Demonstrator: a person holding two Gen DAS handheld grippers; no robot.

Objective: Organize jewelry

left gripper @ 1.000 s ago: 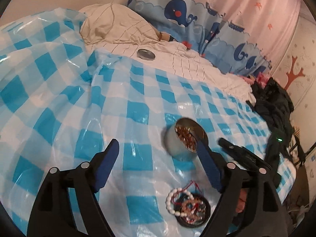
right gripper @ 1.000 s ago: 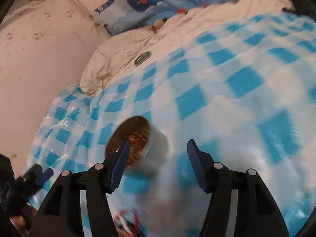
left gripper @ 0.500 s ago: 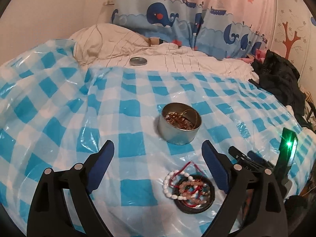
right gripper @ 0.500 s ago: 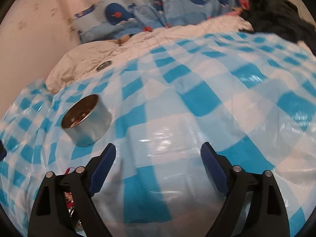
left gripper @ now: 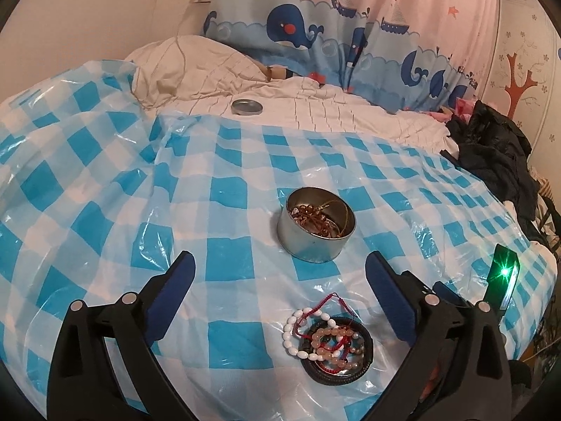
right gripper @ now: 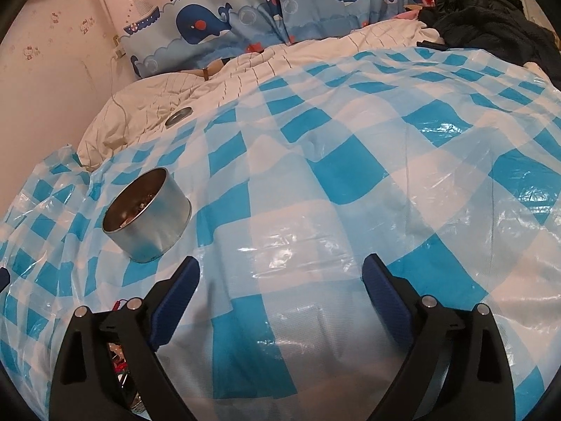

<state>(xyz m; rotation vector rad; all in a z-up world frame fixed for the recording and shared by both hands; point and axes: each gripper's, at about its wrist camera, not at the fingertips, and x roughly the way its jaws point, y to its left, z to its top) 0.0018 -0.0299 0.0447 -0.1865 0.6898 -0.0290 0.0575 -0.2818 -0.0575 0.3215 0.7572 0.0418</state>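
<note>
A bed is covered by a blue-checked plastic sheet (left gripper: 228, 189); whale curtains (left gripper: 315, 28) hang at 12 o'clock and dark clothes (left gripper: 491, 147) are heaped at 2 o'clock. The tin (left gripper: 316, 224), holding beads, is set mid-sheet; its lid (left gripper: 247, 107) lies well apart at 12. Bracelets (left gripper: 328, 336) are piled on a black dish at 6. Left gripper (left gripper: 280, 301) and right gripper (right gripper: 280, 301) are spread wide, empty, over bare sheet.

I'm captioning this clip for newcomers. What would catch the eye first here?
The round metal tin holding coppery beads sits mid-bed on the blue-checked plastic sheet. Nearer the open left gripper, bead bracelets are heaped on a black lid. The tin's metal lid lies far off on the white quilt.
</note>
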